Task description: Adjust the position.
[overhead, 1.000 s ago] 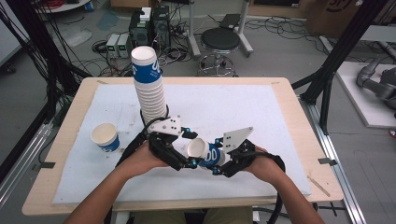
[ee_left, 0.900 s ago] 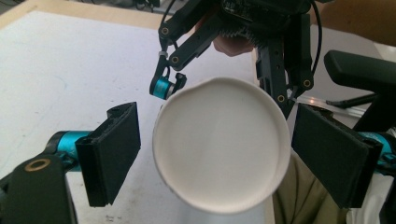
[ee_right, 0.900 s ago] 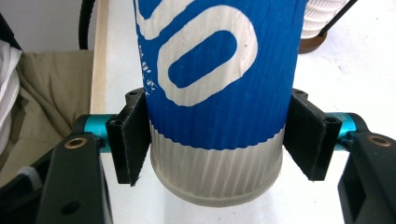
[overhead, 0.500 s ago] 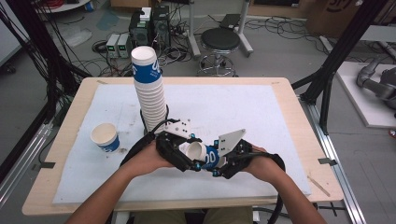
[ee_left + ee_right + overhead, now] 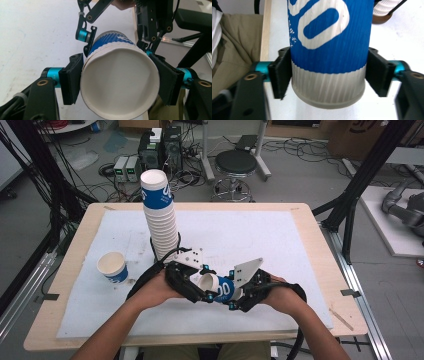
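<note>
The left gripper (image 5: 200, 287) is black, with a white perforated plate on top at the frame's centre and cyan collars at its joints. The right gripper (image 5: 235, 292) is black too, topped by a grey three-cornered plate. Black cables loop from both toward the lower edge. In the gripper views each jaw is a flat black pad (image 5: 71, 78) on a cyan cylinder, with brass-ringed pivot holes below. Khaki trousers show at lower left of the right gripper view.

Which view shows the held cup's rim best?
The left gripper view: the cup faces the camera, its rim squeezed slightly oval between the pads. The right gripper view shows its blue wall and base; the high view shows it small between both tongs.
</note>
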The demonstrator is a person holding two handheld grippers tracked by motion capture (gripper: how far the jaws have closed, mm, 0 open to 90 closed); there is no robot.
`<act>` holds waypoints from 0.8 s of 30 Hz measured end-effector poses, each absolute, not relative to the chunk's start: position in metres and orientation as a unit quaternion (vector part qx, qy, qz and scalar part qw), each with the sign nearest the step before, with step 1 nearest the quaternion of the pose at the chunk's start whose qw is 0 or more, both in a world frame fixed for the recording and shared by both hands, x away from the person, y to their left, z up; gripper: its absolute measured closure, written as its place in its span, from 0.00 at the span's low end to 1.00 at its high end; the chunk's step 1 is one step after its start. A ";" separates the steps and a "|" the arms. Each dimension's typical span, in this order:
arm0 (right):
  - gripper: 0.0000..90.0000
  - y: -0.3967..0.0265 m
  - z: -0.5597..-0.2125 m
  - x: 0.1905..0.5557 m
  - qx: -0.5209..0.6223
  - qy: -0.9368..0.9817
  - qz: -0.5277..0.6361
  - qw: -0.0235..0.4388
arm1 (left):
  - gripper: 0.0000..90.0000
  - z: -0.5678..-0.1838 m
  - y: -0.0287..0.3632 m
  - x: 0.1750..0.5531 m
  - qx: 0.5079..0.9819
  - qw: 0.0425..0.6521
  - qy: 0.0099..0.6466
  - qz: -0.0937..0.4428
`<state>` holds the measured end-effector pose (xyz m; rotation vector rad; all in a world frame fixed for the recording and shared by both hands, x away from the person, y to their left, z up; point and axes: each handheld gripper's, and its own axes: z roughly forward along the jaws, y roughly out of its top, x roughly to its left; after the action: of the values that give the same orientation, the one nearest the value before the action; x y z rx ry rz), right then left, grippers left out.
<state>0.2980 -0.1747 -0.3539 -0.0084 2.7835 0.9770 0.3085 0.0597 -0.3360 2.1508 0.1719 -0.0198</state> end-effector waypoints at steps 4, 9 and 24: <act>0.23 -0.182 -0.349 0.299 0.024 0.919 0.383 0.095 | 0.34 -0.339 0.063 0.309 0.865 0.496 0.074 -0.009; 0.23 -0.191 -0.342 0.298 0.044 0.895 0.436 0.084 | 0.34 -0.345 0.067 0.310 0.845 0.528 0.084 -0.017; 0.23 -0.211 -0.339 0.296 0.096 0.847 0.513 0.099 | 0.34 -0.356 0.086 0.313 0.803 0.585 0.113 0.003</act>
<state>0.2964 -0.2114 -0.3390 0.2837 2.5063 1.5180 0.3134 0.0859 -0.3560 1.8731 0.2625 0.0072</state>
